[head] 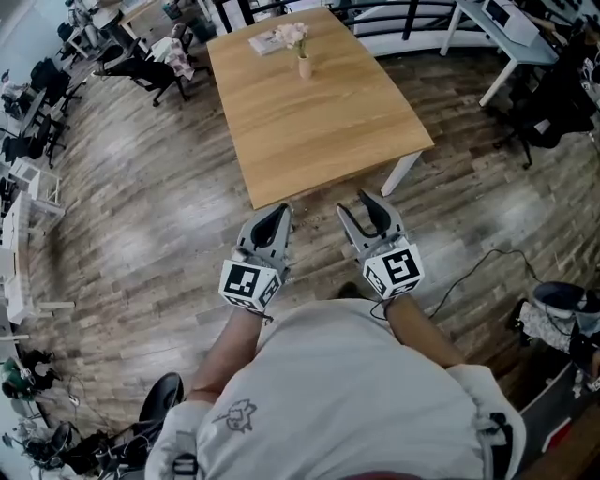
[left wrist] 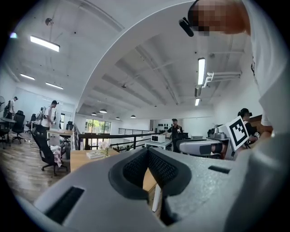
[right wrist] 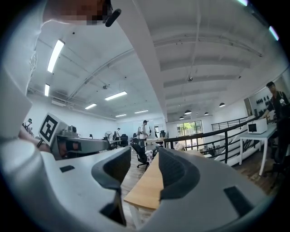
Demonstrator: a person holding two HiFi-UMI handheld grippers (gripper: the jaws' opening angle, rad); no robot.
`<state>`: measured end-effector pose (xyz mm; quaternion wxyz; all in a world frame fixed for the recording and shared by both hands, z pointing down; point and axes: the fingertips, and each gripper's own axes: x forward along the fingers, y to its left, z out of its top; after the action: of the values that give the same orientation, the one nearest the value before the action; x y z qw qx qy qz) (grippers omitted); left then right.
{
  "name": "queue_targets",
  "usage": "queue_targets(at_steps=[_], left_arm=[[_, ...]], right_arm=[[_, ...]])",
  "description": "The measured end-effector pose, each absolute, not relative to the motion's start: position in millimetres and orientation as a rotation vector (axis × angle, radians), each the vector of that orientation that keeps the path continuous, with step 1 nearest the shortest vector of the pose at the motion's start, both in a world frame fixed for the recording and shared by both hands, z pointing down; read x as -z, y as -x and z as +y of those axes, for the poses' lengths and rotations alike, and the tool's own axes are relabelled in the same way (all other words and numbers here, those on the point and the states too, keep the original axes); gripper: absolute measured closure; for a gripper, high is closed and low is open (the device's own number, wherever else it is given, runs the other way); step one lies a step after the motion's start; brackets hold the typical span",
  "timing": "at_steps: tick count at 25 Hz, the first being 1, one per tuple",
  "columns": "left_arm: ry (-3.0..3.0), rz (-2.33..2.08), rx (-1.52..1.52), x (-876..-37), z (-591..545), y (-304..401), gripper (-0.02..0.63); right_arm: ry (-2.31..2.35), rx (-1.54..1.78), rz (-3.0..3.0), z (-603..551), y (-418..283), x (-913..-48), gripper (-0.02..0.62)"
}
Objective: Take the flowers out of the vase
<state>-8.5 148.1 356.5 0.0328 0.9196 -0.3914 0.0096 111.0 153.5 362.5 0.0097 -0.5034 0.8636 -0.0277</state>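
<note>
A small vase (head: 304, 67) with pale pink flowers (head: 294, 36) stands upright near the far end of a wooden table (head: 319, 131). Both grippers are held level in front of the person, short of the table's near edge and far from the vase. My left gripper (head: 278, 216) has its fingertips together with nothing between them. My right gripper (head: 359, 204) is open and empty. In the left gripper view the flowers (left wrist: 105, 146) show small beyond the closed jaws of the left gripper (left wrist: 147, 149). In the right gripper view the right gripper (right wrist: 145, 156) frames the table (right wrist: 147, 190).
A white book (head: 265, 42) lies beside the vase. Black office chairs (head: 141, 66) stand left of the table and white desks (head: 506, 28) at the back right. A black cable (head: 478, 267) runs over the wood floor at the right. People stand far off in the room.
</note>
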Motion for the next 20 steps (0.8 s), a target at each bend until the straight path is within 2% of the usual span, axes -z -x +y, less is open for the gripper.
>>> queue_targets(at_steps=[11,20], left_arm=[[-2.832,-1.201,-0.059,-361.3,120.6,-43.2,0.601],[-2.813,-1.195,-0.034,-367.9,83.0,-37.7,0.601]], right_arm=[[1.563,0.126,2.688,126.2,-162.6,-371.5,0.396],[1.579,0.157,2.701,93.1,-157.0,-382.3,0.396]])
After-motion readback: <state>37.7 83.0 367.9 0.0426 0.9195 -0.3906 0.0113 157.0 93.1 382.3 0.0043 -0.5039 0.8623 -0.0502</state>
